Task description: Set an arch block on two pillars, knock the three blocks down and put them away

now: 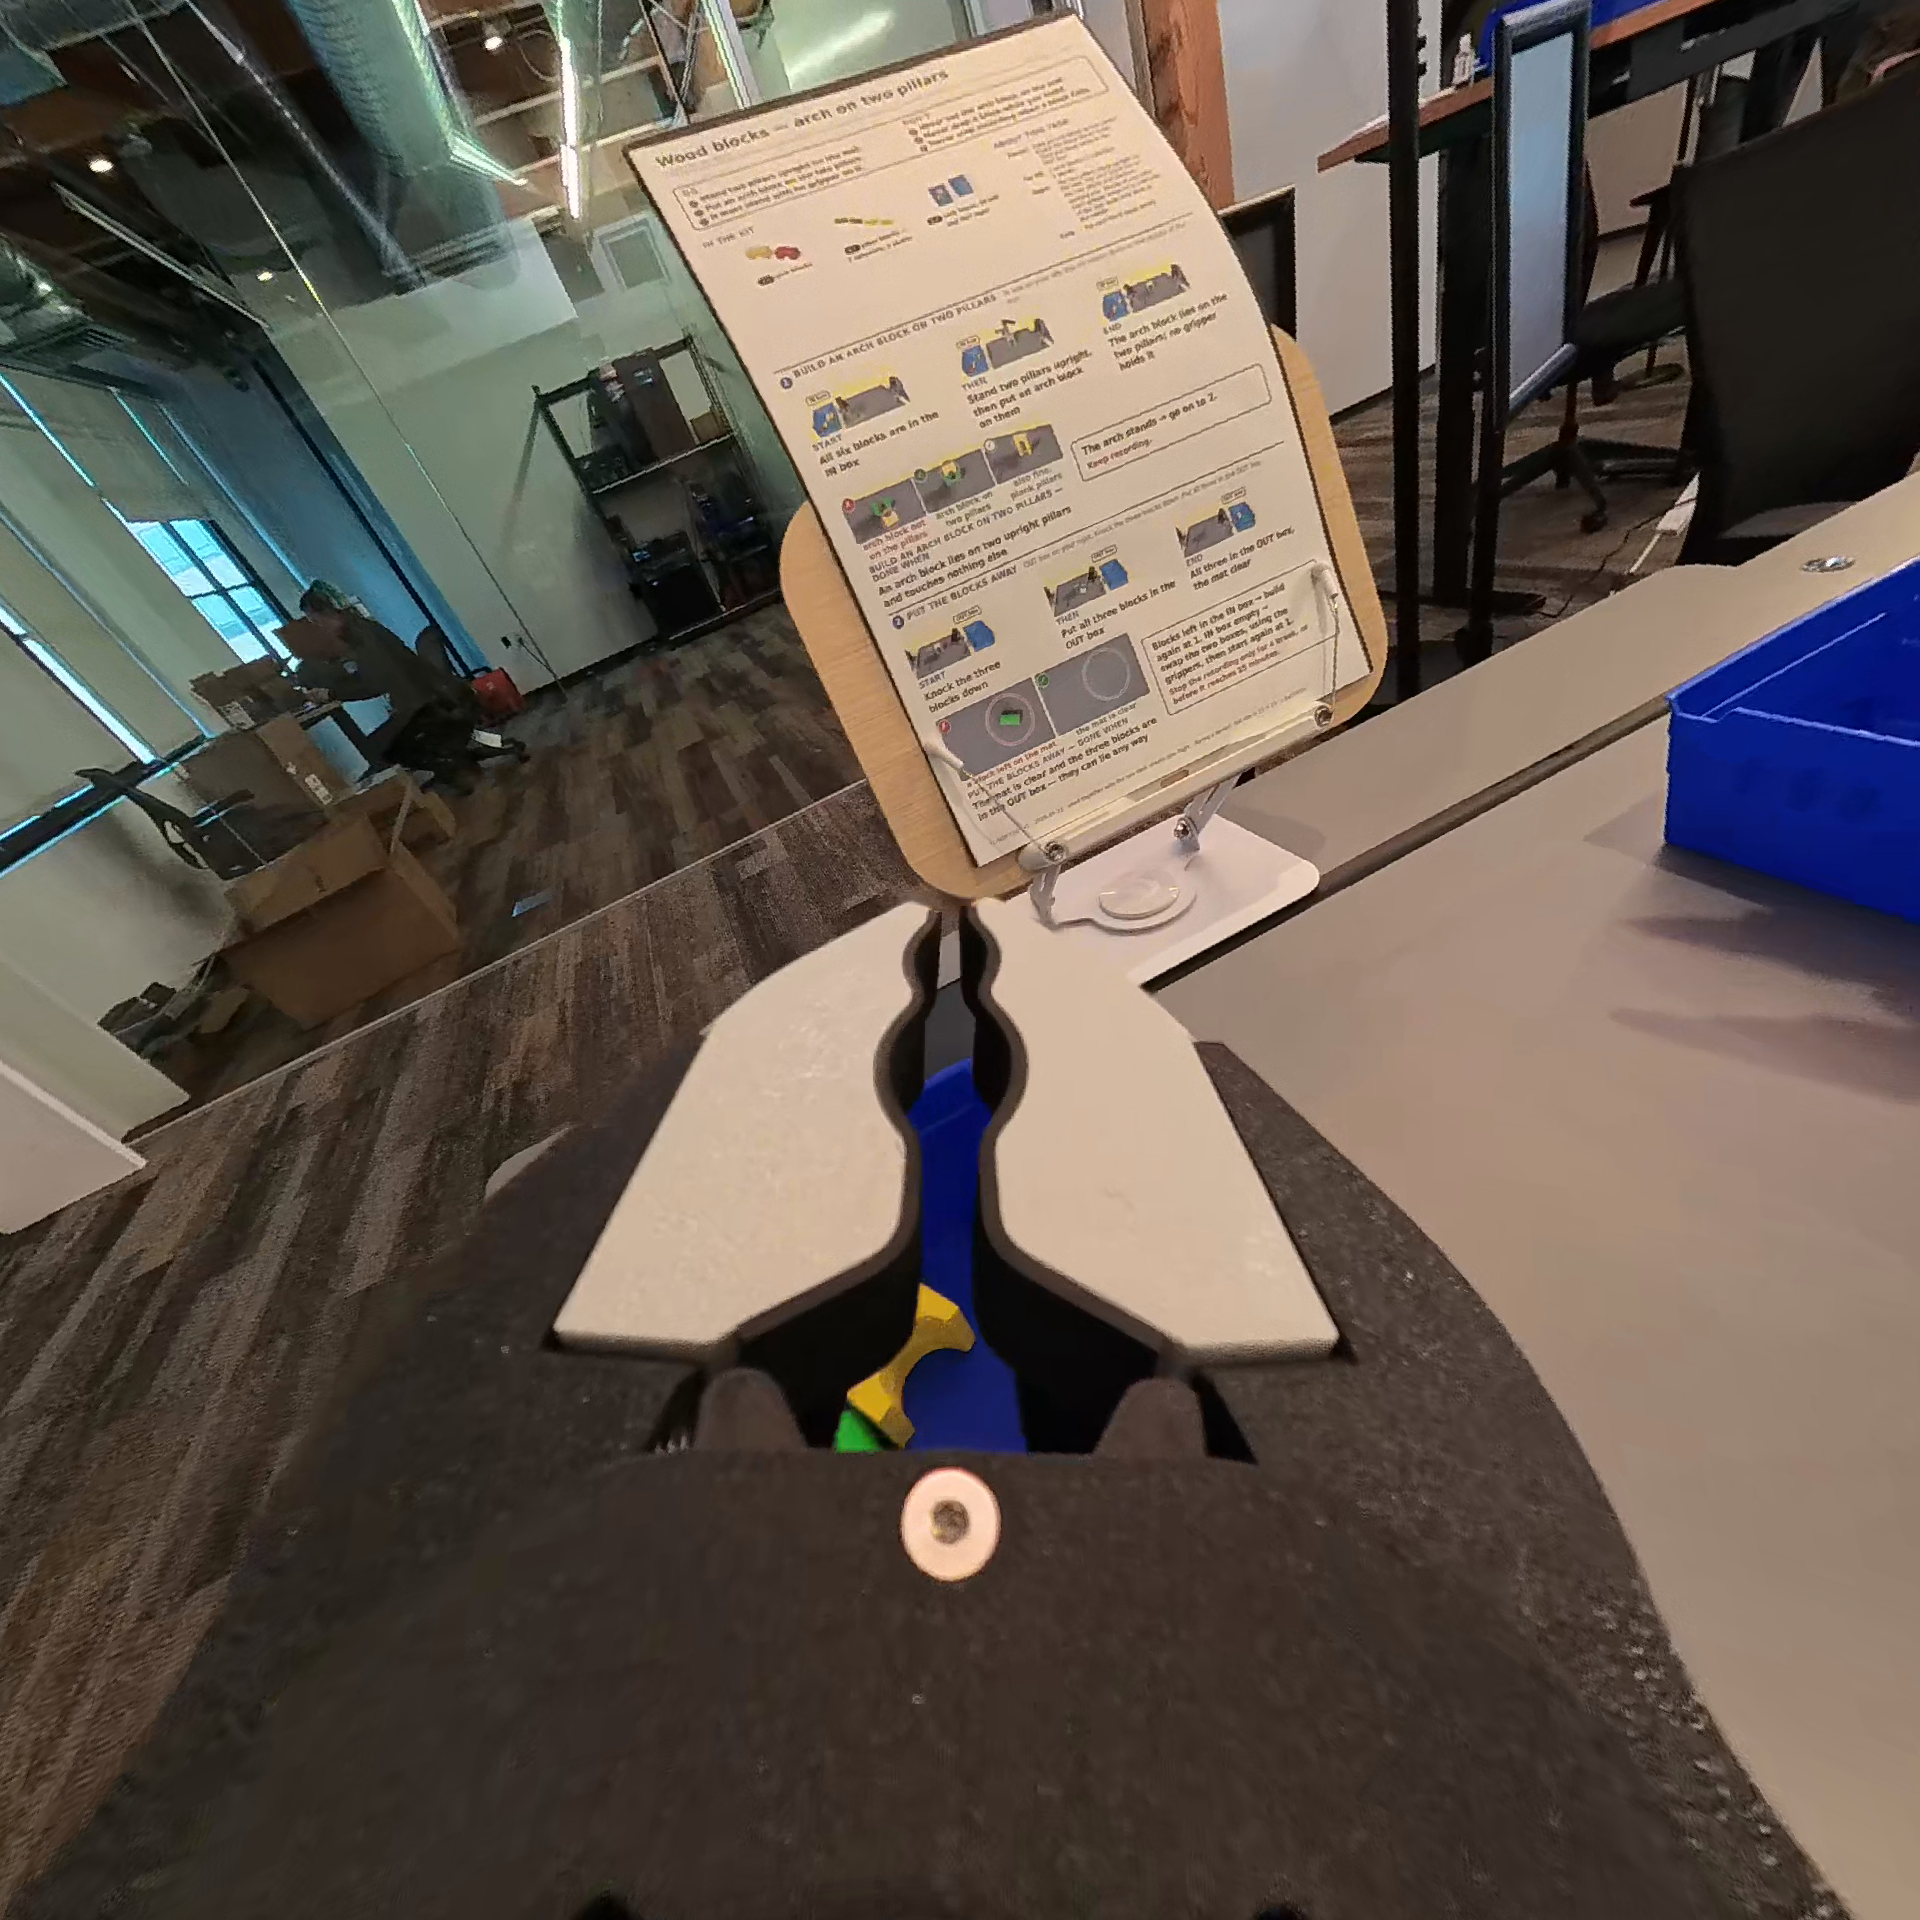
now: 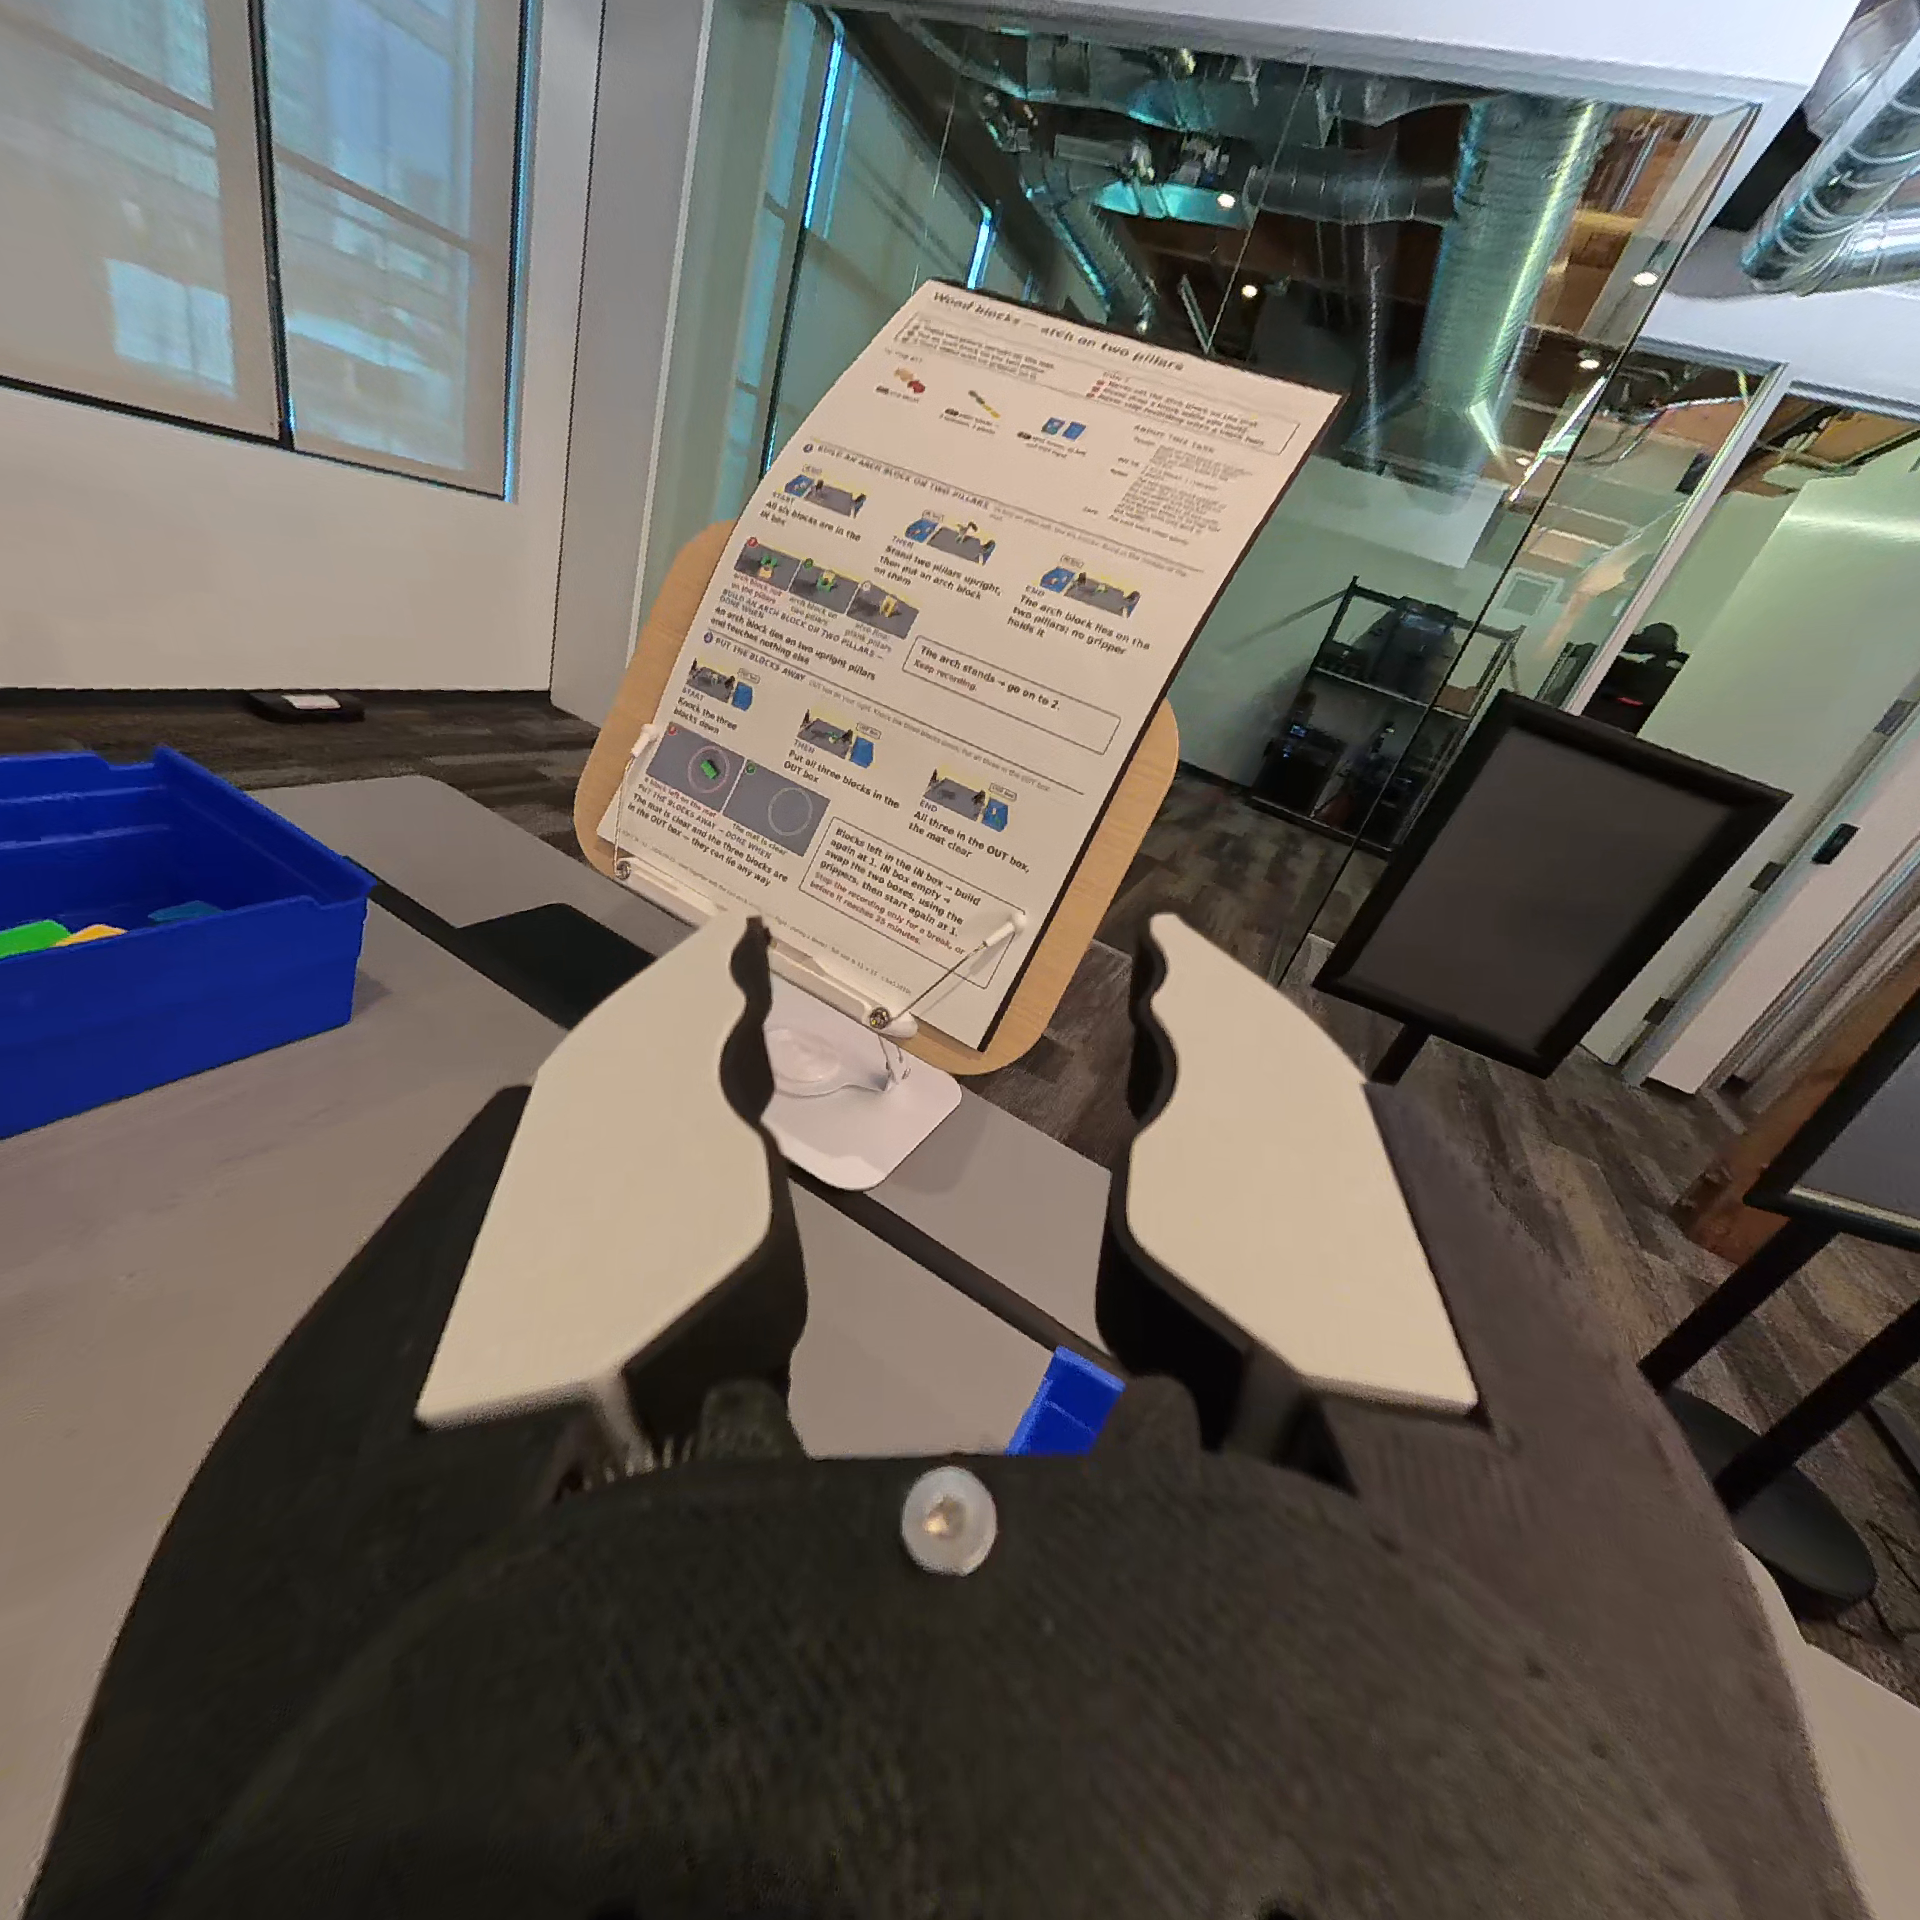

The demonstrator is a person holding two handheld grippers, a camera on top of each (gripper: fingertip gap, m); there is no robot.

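Here we are holding the left tool (image 1: pixel 948 925) nearly closed and empty above a blue bin (image 1: pixel 951 1174) containing a yellow arch block (image 1: pixel 914 1366); the right tool (image 2: pixel 951 940) is gaping wide, gripping nothing, over the grey bench (image 2: pixel 208 1195).

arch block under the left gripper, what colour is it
Yellow. The arch block shows best in the left wrist view, between the nearly closed fingers, over a blue bin.

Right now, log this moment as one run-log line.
left gripper: shut, empty, above bin | right gripper: open, empty | blocks: in left bin | table: no arch standing
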